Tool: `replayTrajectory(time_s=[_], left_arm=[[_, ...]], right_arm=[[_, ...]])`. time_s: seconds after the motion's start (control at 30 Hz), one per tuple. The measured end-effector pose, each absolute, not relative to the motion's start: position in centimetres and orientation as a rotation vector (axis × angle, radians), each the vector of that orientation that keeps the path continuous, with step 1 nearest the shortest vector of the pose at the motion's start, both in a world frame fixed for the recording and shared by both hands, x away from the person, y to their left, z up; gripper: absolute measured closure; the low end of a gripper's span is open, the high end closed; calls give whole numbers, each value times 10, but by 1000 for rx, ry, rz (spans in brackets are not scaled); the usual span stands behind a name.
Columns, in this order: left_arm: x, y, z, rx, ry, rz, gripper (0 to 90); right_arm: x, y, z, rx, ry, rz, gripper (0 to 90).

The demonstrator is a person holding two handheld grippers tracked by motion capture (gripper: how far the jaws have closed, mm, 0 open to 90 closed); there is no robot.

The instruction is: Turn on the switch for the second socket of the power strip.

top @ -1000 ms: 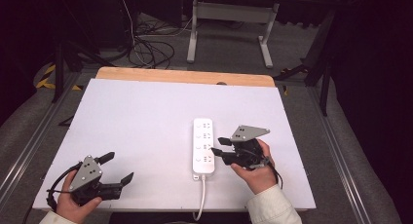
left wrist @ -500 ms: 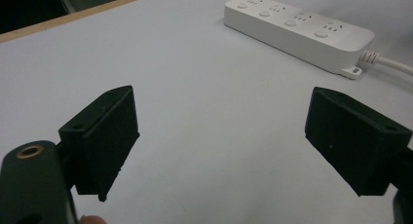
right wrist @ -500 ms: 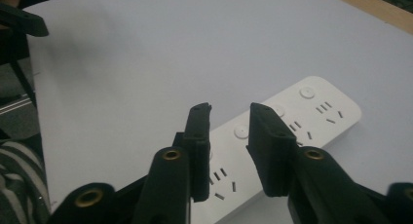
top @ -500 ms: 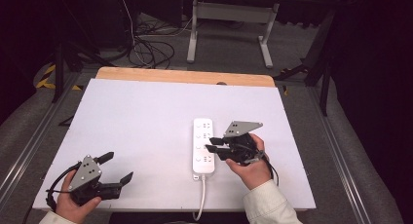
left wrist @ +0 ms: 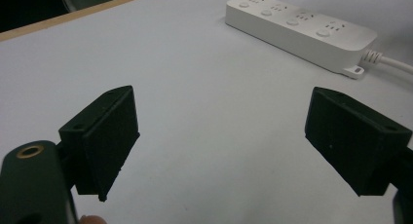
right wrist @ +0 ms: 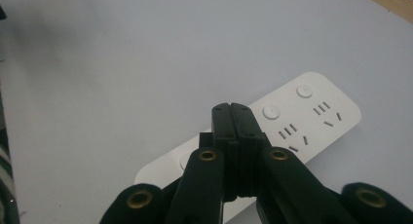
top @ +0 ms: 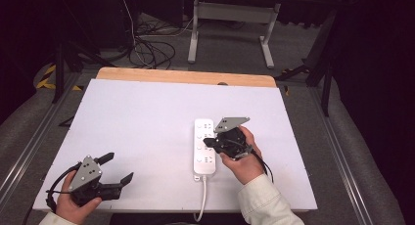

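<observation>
Under the closed right tool [top: 208,142], a white power strip [top: 204,146] lies flat.

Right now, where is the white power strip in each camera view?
High view: power strip right of centre, beside the right tongs.
Left gripper view: power strip at upper right, its cord running off right.
Right gripper view: power strip just behind the shut tongs.
Shared landmark: the white table.
</observation>
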State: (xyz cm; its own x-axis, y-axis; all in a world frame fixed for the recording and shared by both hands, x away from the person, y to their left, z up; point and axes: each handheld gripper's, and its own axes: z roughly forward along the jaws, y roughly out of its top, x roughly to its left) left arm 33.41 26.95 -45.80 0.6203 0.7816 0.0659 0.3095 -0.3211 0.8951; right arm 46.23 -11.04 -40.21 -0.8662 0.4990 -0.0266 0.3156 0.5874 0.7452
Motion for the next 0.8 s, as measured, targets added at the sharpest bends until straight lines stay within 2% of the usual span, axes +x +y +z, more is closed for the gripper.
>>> replayTrajectory(time_s=[0.8], left_arm=[[336,272,-459,1894,921,652,128]], right_arm=[[490,-92,-428,802,2684,1052,900]])
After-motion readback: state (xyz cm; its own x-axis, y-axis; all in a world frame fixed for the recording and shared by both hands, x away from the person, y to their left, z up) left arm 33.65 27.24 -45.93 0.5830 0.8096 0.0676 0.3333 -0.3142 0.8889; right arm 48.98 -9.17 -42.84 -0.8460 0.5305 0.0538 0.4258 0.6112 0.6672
